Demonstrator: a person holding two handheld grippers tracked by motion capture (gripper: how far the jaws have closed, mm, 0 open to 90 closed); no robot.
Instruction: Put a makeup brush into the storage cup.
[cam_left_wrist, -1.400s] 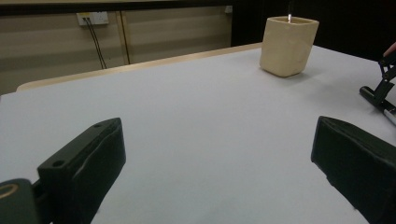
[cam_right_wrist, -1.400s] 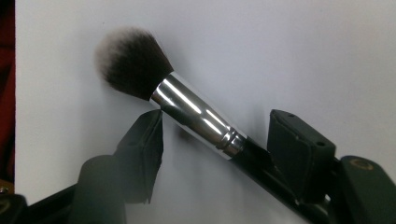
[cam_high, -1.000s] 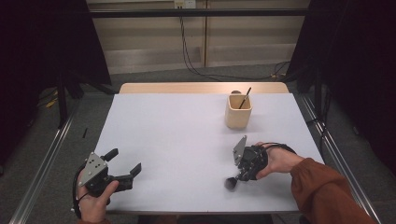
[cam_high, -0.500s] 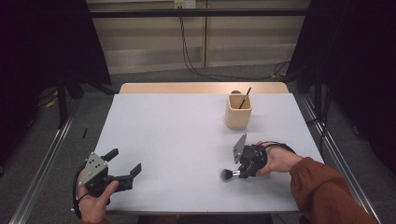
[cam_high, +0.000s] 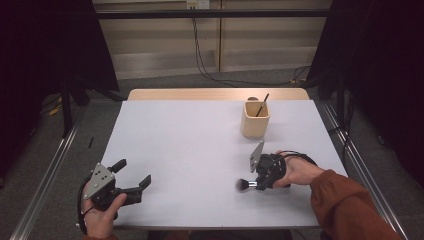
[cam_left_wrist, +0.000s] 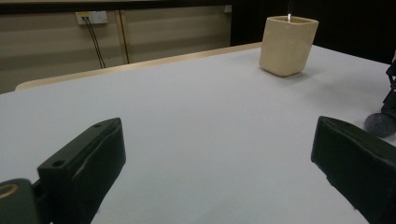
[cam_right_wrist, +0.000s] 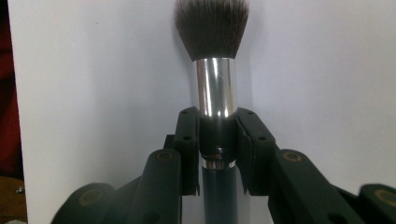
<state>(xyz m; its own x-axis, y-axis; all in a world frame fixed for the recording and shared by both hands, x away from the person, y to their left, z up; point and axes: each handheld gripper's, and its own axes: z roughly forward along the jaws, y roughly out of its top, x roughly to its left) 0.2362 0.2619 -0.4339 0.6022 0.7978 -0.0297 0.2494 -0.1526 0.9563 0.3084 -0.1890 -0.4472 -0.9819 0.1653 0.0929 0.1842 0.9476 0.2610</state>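
Observation:
A makeup brush (cam_high: 243, 185) with a dark bristle head and a shiny metal collar lies level just above the white table (cam_high: 200, 150), its head pointing left. My right gripper (cam_high: 258, 184) is shut on its handle; its jaws have just been closing onto it. In the right gripper view the pads of my right gripper (cam_right_wrist: 217, 119) press both sides of the makeup brush (cam_right_wrist: 215, 88) just below the collar. My left gripper (cam_high: 132, 172) rests at the table's front left, open with nothing in it. The left gripper view shows my left gripper (cam_left_wrist: 217, 135) with jaws wide apart over bare table.
A beige cup (cam_high: 255, 120) stands at the back right with a thin dark stick (cam_high: 262, 105) leaning in it. The same beige cup (cam_left_wrist: 288, 44) appears far off in the left gripper view. The brush head (cam_left_wrist: 380, 125) peeks in at that view's right edge.
The right gripper's jaws have closed on the brush handle. The brush head has swung from down-left to pointing left. The left gripper has not moved.

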